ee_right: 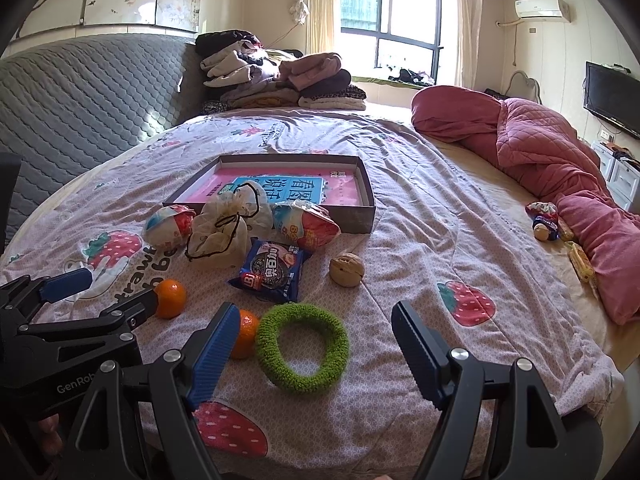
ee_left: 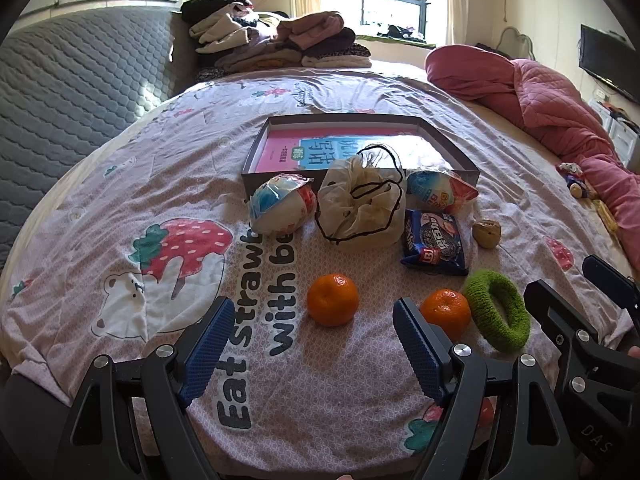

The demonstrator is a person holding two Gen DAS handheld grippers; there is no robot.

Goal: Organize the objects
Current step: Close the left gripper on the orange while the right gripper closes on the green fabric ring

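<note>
On the bedspread lie two oranges [ee_left: 332, 299] [ee_left: 445, 312], a green knitted ring [ee_left: 498, 310], a blue cookie packet [ee_left: 434, 242], a walnut [ee_left: 486, 233], a cream drawstring pouch [ee_left: 362, 208] and two snack bags [ee_left: 282, 206] [ee_left: 440, 191]. Behind them sits a grey shallow box [ee_left: 452, 145] holding a pink book. My left gripper [ee_left: 312, 344] stands open above the sheet, the left orange just ahead of its gap. My right gripper [ee_right: 316, 350] is open too, with the green ring [ee_right: 302, 347] lying between its fingers, untouched. The second orange [ee_right: 245, 334] is partly behind its left finger.
A rolled pink quilt [ee_right: 560, 152] lies along the bed's right side, with small toys [ee_right: 544, 220] beside it. Folded clothes [ee_right: 276, 76] are stacked at the head by a grey padded headboard [ee_right: 80, 96]. A television [ee_right: 612, 98] hangs on the right wall.
</note>
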